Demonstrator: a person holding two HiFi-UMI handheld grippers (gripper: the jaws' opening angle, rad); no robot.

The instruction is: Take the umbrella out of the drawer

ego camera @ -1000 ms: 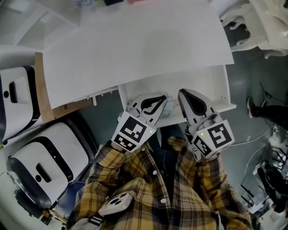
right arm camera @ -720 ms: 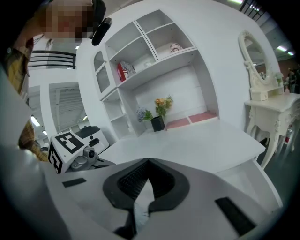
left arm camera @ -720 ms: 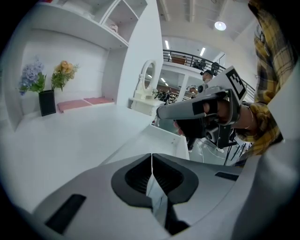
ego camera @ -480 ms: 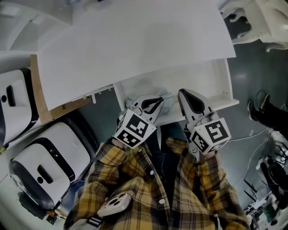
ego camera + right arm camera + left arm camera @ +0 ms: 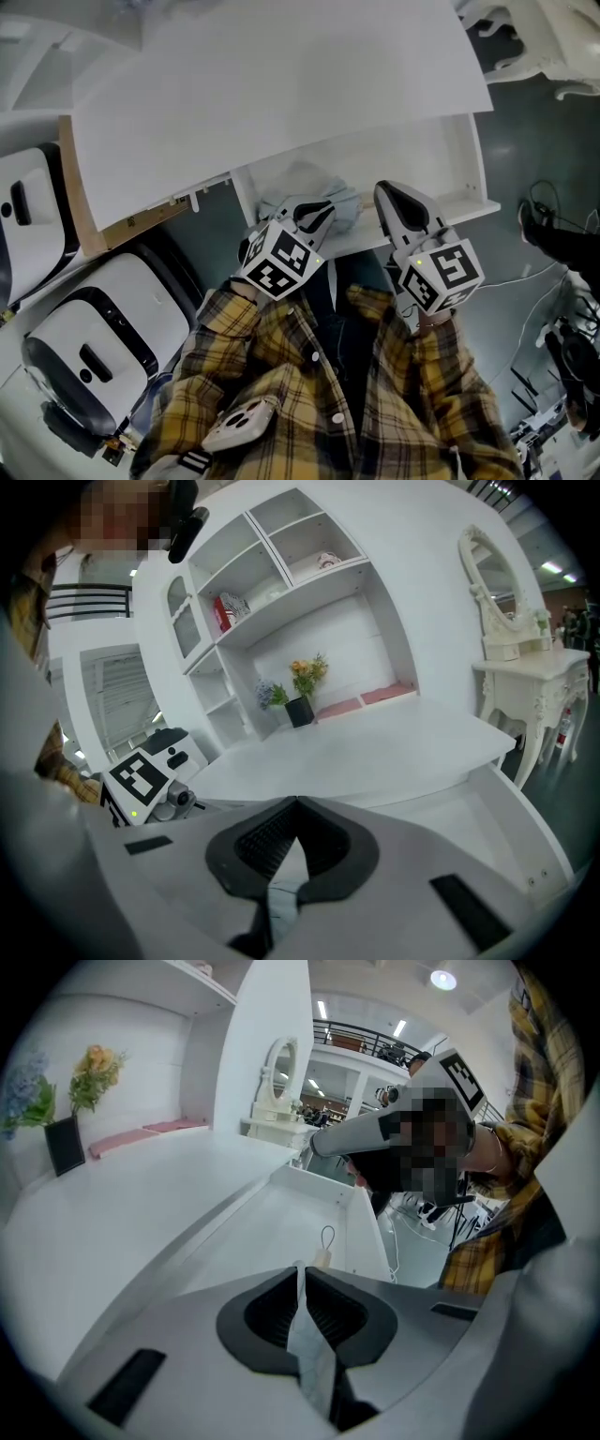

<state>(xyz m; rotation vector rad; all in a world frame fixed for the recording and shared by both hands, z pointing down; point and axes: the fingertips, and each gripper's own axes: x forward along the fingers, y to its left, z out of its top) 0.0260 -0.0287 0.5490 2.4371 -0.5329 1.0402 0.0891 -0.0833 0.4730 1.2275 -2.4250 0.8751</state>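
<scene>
The white drawer (image 5: 473, 202) stands pulled out under the white desk top (image 5: 281, 84). A pale blue folded umbrella (image 5: 305, 180) lies in its left part. My left gripper (image 5: 323, 208) is over it, and in the left gripper view the left gripper (image 5: 300, 1269) is shut on a thin fold of the umbrella fabric (image 5: 307, 1344). Past the jaws, a wrist loop on a tan handle end (image 5: 324, 1241) lies on the drawer floor (image 5: 272, 1227). My right gripper (image 5: 386, 190) hovers to the right of the umbrella. The right gripper (image 5: 295, 801) has its tips together.
Two white machines (image 5: 94, 328) (image 5: 28, 206) stand on the floor to the left. A dressing table with an oval mirror (image 5: 511, 658) is on the right. Wall shelves and a flower pot (image 5: 300, 700) are behind the desk. Cables (image 5: 525, 281) lie on the floor.
Both grippers have sunk toward the drawer. The left one tipped further down, and more of the pale umbrella fabric shows around its fingers.
</scene>
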